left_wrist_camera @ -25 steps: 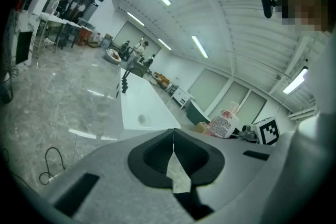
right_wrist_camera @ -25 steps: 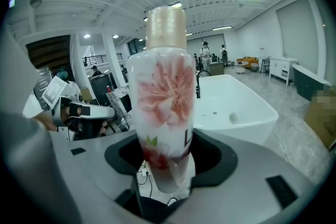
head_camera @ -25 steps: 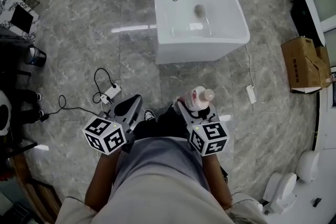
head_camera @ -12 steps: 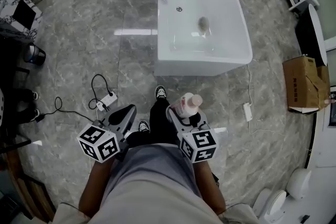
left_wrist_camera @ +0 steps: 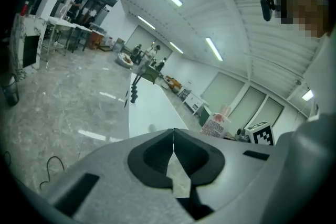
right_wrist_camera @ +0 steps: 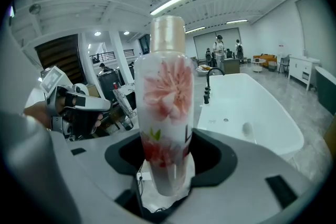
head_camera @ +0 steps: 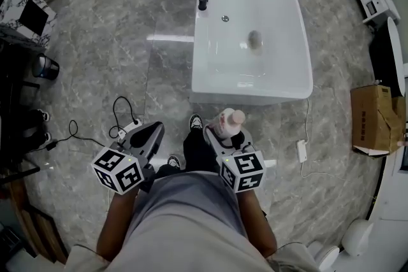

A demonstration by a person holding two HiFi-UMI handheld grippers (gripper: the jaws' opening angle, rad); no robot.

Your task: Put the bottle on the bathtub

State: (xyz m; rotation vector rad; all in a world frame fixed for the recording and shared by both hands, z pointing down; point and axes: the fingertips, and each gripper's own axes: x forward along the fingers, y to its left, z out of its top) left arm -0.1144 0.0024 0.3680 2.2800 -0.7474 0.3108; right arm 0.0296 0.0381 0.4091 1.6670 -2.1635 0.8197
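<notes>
Progress: the bottle (head_camera: 228, 122) is gripped and held upright, but has not yet been set on the bathtub (head_camera: 252, 94). By judgement, the approach to the rim, the placing and the release are left.
Bottle: it is held above the floor, cap up, just short of the tub's near end in the head view.
Right gripper (right_wrist_camera: 165, 165): it is closed on the bottle's lower body, which stands between the jaws.
Left gripper (left_wrist_camera: 173, 162): the jaws are brought together, and nothing is held.
Bathtub: it is seen ahead of the bottle, apart from it.
</notes>
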